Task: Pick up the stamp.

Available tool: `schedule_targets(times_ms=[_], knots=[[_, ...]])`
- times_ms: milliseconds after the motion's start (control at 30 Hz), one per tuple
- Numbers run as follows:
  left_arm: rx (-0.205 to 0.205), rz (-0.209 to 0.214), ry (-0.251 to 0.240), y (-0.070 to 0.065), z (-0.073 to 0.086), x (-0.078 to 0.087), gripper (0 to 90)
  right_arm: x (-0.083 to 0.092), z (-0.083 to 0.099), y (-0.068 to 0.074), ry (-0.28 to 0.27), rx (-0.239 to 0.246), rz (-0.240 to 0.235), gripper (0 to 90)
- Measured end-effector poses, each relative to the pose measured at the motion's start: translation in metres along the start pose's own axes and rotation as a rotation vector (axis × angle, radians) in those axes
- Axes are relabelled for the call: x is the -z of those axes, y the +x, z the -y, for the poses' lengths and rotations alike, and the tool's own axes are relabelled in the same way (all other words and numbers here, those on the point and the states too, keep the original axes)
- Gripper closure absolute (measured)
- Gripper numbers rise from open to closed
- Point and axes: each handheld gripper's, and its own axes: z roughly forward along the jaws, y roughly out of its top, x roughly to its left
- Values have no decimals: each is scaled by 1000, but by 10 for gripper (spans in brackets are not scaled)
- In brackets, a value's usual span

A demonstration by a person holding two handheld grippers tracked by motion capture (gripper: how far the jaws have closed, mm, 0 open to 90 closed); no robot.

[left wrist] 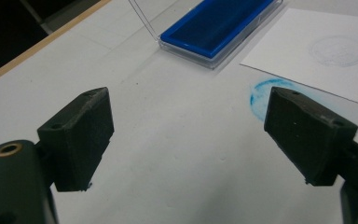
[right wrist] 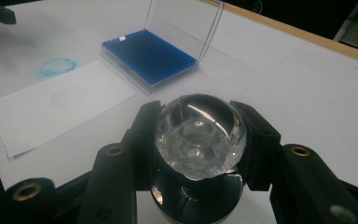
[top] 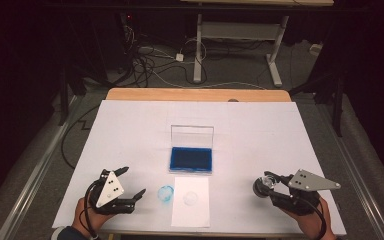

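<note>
Stamp [top: 263, 187] with a clear knob is sitting clamped in the right gripper [top: 272, 186] at the table's right, well apart from the open blue ink pad [top: 190, 159] and paper sheet [top: 191, 201]. Left gripper [left wrist: 186, 135] jaws are standing apart over bare table, beside a blue ring print [left wrist: 260, 95]. Right gripper's view is showing jaws pressing the knob [right wrist: 199, 135].

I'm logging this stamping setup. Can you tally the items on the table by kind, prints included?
Stamp with clear knob, held in the right gripper: 1
Blue ink pad case, lid open: 1
Paper sheet: 1
Round stamped prints: 2
Total: 5
</note>
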Motion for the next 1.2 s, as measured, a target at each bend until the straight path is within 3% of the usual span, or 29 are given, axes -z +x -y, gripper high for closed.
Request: schedule_targets(times_ms=[433, 500, 1200], knots=[[0, 7, 7, 0, 1, -2, 146, -16, -24, 3, -37, 40, 12, 562], [16, 18, -2, 1, 1, -2, 146, -19, -27, 2, -42, 34, 6, 563], [13, -2, 24, 0, 6, 1, 146, -51, -56, 9, -80, 94, -84, 563]])
